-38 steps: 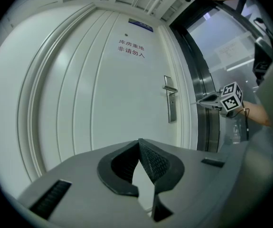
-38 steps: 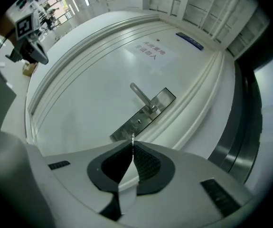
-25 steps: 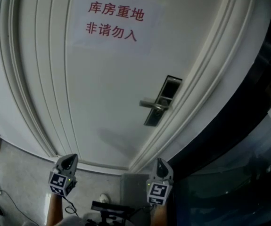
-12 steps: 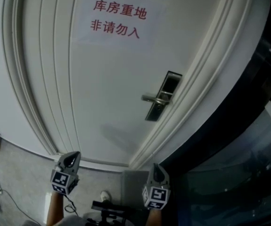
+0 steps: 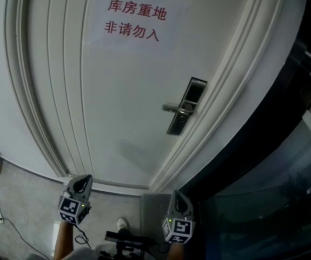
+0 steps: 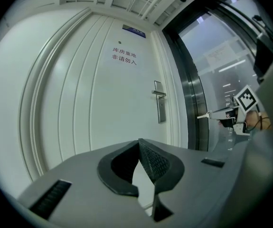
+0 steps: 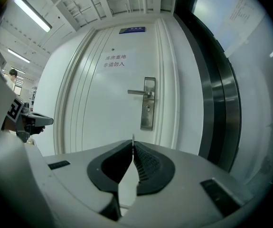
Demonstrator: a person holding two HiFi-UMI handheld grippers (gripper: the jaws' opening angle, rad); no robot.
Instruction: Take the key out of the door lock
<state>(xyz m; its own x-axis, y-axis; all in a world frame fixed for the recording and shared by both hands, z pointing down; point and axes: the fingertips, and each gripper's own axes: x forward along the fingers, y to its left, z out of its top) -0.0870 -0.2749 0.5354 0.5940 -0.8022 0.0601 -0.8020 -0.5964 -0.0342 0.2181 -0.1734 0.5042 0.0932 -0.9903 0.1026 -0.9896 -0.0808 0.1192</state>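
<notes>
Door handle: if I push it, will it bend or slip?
The door handle looks like stiff metal, so it probably won't bend. It's a lever fixed at one end to the lock plate, so a push on its free end would likely swing it. Its smooth shine hints it's a bit slippery.
</notes>
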